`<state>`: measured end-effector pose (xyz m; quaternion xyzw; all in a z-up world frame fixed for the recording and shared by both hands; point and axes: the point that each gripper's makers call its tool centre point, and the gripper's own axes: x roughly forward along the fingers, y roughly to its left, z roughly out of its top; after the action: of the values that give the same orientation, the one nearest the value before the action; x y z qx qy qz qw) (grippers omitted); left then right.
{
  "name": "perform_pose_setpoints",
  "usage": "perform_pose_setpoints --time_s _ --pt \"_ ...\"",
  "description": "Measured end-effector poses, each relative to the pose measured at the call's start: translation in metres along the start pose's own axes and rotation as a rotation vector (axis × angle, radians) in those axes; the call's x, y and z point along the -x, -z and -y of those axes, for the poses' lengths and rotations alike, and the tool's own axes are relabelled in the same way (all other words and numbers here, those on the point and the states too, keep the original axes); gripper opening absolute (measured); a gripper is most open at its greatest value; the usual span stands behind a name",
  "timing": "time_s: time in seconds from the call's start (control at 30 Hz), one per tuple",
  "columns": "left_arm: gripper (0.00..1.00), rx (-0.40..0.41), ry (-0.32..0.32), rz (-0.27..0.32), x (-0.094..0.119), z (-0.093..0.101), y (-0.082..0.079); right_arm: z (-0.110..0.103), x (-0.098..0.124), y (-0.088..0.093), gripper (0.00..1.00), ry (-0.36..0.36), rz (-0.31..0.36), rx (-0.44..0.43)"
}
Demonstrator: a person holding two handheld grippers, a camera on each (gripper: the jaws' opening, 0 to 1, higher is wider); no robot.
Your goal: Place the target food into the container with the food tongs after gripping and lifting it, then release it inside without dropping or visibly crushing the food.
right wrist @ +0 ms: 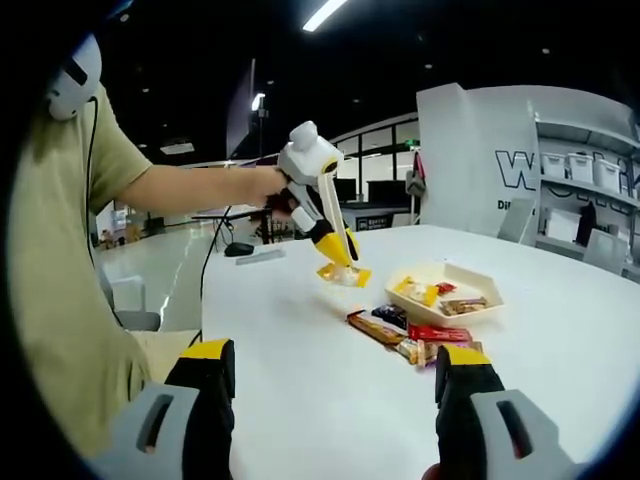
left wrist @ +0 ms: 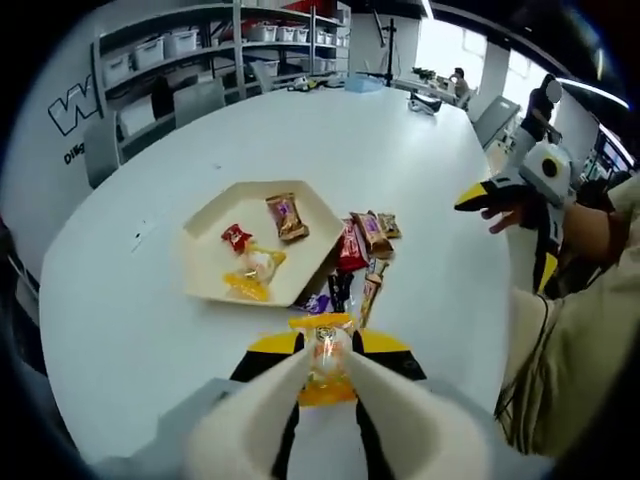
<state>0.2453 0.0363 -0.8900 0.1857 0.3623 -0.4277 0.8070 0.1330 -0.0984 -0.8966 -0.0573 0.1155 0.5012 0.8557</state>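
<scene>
My left gripper (left wrist: 326, 352) is shut on a candy in an orange-yellow wrapper (left wrist: 325, 372), held above the white table just short of the tray. The beige hexagonal tray (left wrist: 228, 207) lies ahead and holds several wrapped sweets, among them a red one (left wrist: 236, 238) and a brown one (left wrist: 287, 216). In the right gripper view, the left gripper (right wrist: 338, 262) hangs over the table with the candy (right wrist: 346, 274) in its tips, to the left of the tray (right wrist: 471, 277). My right gripper (right wrist: 335, 365) is open and holds nothing.
A loose heap of wrapped snacks (left wrist: 360, 250) lies on the table beside the tray, also seen as a heap of snacks (right wrist: 405, 335). The right gripper (left wrist: 508, 235) hovers at the table's right edge. Shelves with bins (left wrist: 180, 60) and chairs stand beyond the table.
</scene>
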Motion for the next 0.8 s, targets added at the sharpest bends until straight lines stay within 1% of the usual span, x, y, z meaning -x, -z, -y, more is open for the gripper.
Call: perform_pose_setpoints --time_s 0.13,0.33,0.8 --pt "0.18 -0.009 -0.006 0.016 0.004 -0.007 -0.015 0.002 0.001 -0.001 0.81 0.003 0.0 0.001" --pt "0.18 -0.014 -0.013 0.033 0.005 -0.018 -0.033 0.004 0.004 -0.003 0.81 0.009 0.004 0.003" --pt "0.18 -0.01 -0.041 0.044 0.002 -0.044 -0.054 0.008 0.007 -0.001 0.81 0.02 0.001 0.001"
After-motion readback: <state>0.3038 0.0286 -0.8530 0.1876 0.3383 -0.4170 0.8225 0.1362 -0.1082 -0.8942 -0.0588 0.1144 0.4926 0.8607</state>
